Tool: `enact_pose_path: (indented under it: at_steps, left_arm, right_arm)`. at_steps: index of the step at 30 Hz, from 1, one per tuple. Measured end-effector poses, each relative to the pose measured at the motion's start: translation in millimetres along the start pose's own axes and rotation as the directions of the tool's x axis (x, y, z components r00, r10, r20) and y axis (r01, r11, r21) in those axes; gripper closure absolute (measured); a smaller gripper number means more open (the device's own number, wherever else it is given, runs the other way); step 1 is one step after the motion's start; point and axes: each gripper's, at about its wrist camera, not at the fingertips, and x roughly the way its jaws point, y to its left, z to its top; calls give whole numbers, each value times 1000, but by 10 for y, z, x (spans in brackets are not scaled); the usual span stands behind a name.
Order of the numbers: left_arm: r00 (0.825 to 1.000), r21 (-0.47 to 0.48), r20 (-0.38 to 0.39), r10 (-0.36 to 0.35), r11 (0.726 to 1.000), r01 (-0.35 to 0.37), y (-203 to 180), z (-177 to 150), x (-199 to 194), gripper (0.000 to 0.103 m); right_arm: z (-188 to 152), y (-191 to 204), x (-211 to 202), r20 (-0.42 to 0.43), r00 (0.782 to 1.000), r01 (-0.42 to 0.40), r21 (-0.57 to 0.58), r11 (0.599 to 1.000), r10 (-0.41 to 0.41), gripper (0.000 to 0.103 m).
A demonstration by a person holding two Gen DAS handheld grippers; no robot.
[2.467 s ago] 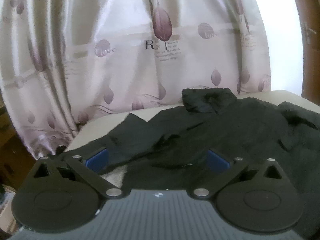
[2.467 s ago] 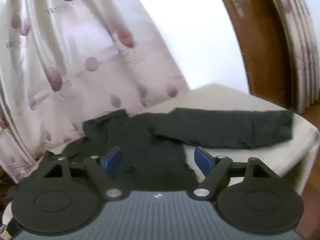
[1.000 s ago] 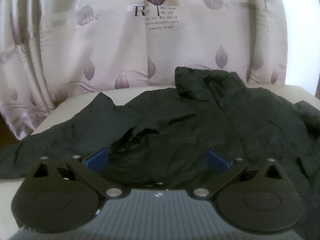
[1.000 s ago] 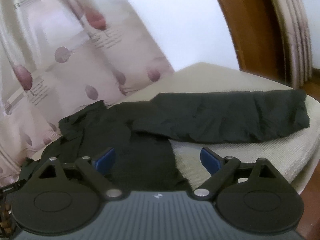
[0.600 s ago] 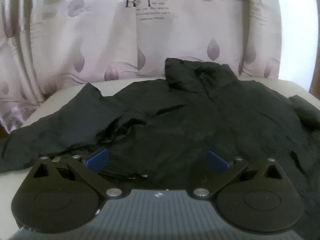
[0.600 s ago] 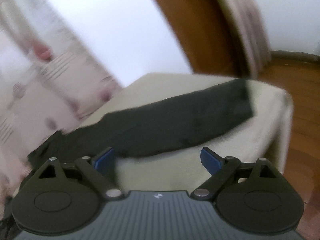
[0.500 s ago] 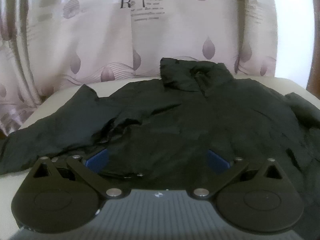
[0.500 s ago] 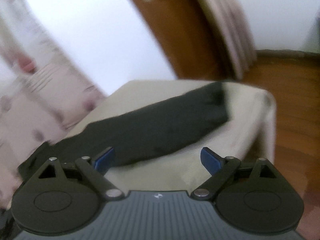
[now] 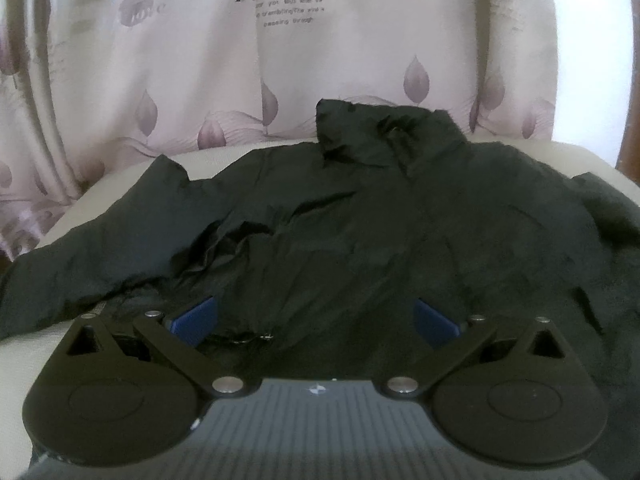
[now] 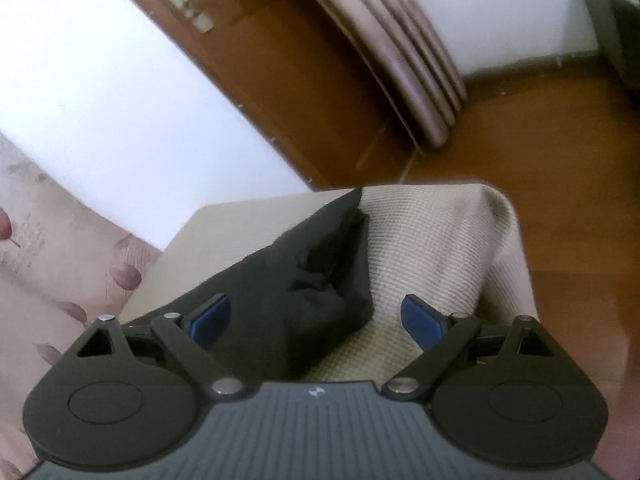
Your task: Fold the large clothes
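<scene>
Black jacket (image 9: 360, 232) lies spread across frame centre on the cushion (image 10: 432, 240). I hold left gripper (image 9: 314, 318) spread above its hem, right gripper (image 10: 316, 316) spread around the sleeve end (image 10: 320, 264), ready to fold inward.

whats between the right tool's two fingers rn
In the right wrist view, the open right tool frames the cuff end of the black jacket's sleeve and, beside it, bare beige woven cover.
</scene>
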Motion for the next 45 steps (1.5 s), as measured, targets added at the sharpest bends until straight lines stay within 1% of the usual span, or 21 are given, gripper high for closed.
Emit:
enact_pose_path:
  at_steps: [4, 6, 7, 8, 9, 10, 14, 17, 19, 21, 22, 23, 25, 27, 28, 30, 32, 36, 41, 44, 45]
  left_arm:
    - [1000, -8, -8, 20, 1000, -20, 9, 29, 44, 0]
    - [1000, -10, -10, 30, 999, -30, 13, 36, 65, 0]
    - [999, -10, -13, 34, 999, -34, 14, 39, 77, 0]
    - [999, -9, -18, 40, 999, -40, 14, 39, 92, 0]
    - [999, -6, -23, 46, 999, -46, 14, 39, 105, 0]
    - [998, -3, -27, 51, 999, -51, 10, 42, 116, 0]
    - [998, 7, -29, 63, 998, -62, 18, 38, 141, 0]
    - [997, 7, -31, 71, 997, -70, 41, 37, 147, 0]
    - [997, -1, -35, 70, 998, -70, 62, 41, 152, 0]
    - [997, -10, -42, 69, 998, -69, 82, 44, 161, 0]
    - [997, -12, -44, 68, 998, -69, 89, 45, 164, 0]
    - [997, -10, -45, 69, 998, -69, 92, 43, 166, 0]
    - [996, -4, -47, 73, 997, -74, 87, 43, 165, 0]
    - [996, -4, -46, 74, 997, -75, 90, 43, 165, 0]
    - [996, -6, -47, 73, 997, -73, 94, 43, 165, 0]
    - [996, -4, -49, 73, 997, -73, 93, 41, 166, 0]
    - [996, -2, -52, 75, 997, -75, 93, 39, 172, 0]
    - [996, -9, -54, 73, 997, -74, 109, 33, 170, 0]
    - [996, -30, -53, 66, 997, -68, 174, 13, 128, 0]
    - [997, -43, -51, 64, 997, -66, 239, 13, 86, 0]
    - [997, -48, -49, 63, 997, -65, 263, 19, 70, 0]
  right_arm:
    - [-17, 102, 129, -11, 1000, 8, -49, 999, -9, 14]
    - [-34, 202, 150, 11, 999, 50, -118, 992, -49, 16]
    - [-38, 243, 155, 20, 998, 62, -149, 987, -60, 24]
    - [-33, 266, 165, 26, 998, 58, -169, 984, -55, 52]
    - [-12, 285, 203, 6, 998, 57, -182, 982, -57, 66]
    - [6, 293, 235, -6, 997, 74, -183, 980, -76, 69]
    - [73, 295, 303, -15, 997, 72, -168, 983, -75, 72]
    - [136, 251, 335, -24, 999, 41, -97, 994, -44, 70]
    - [171, 226, 361, -46, 998, 32, -44, 999, -34, 64]
    - [183, 199, 376, -48, 999, 13, 0, 1000, -13, 45]
    - [186, 191, 380, -47, 999, -11, 11, 1000, 12, 44]
    - [183, 212, 386, -46, 999, -14, 4, 1000, 14, 44]
    - [176, 274, 416, -44, 999, 3, -41, 999, -5, 48]
    - [170, 291, 452, -46, 998, 33, -57, 998, -36, 83]
    - [175, 288, 483, -57, 997, 45, -53, 998, -48, 84]
    - [191, 258, 501, -58, 998, 34, -27, 999, -36, 89]
    - [224, 277, 495, -59, 998, 28, -9, 1000, -29, 90]
    - [330, 478, 423, -37, 999, -31, 27, 999, 32, 91]
    - [442, 1043, 306, -9, 987, -160, 15, 987, 160, 92]
    - [447, 1496, 227, -5, 966, -259, -8, 966, 259, 92]
    - [433, 1685, 194, -6, 954, -299, -22, 954, 299, 92]
